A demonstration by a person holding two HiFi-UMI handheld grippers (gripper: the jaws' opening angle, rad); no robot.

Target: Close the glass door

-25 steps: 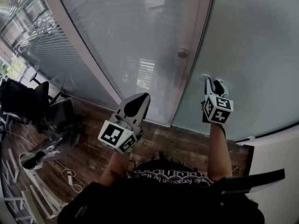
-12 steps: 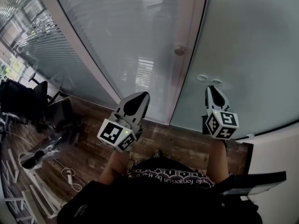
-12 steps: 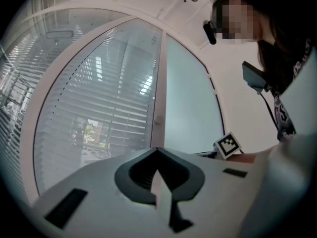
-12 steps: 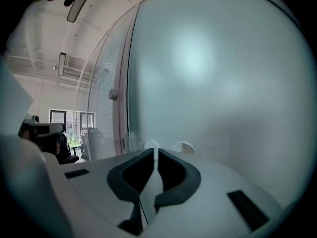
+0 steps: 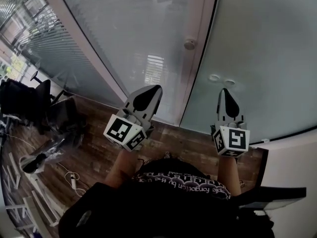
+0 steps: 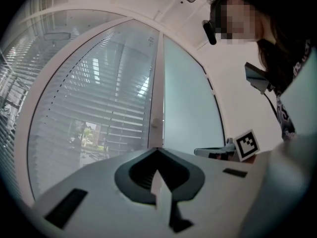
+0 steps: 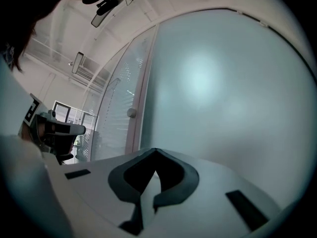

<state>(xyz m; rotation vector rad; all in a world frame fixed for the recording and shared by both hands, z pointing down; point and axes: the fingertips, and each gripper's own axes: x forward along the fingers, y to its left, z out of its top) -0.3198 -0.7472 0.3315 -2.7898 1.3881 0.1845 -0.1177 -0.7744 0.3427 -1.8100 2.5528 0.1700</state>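
The frosted glass door [image 5: 257,38] fills the right of the head view, its edge against the pale frame post [image 5: 198,48], which bears a round knob [image 5: 189,44]. Two small round fittings [image 5: 220,78] sit on the door. My right gripper [image 5: 224,90] points at the door just below them, clear of the glass. Its jaws have just been closing and stand shut with nothing between them. In the right gripper view the door [image 7: 223,83] lies straight ahead of that gripper [image 7: 155,150]. My left gripper [image 5: 151,89] is shut and empty, aimed at the frame post [image 6: 156,93].
Left of the post runs a glass wall with blinds [image 5: 119,33] behind it. Black office chairs [image 5: 34,105] and loose cables [image 5: 74,182] lie on the wooden floor [image 5: 193,150] at the left. A white wall [image 5: 297,157] rises at the right.
My right gripper has drawn back from the door's round fittings toward the person, and its jaws have gone from open to shut. The left gripper has stayed put.
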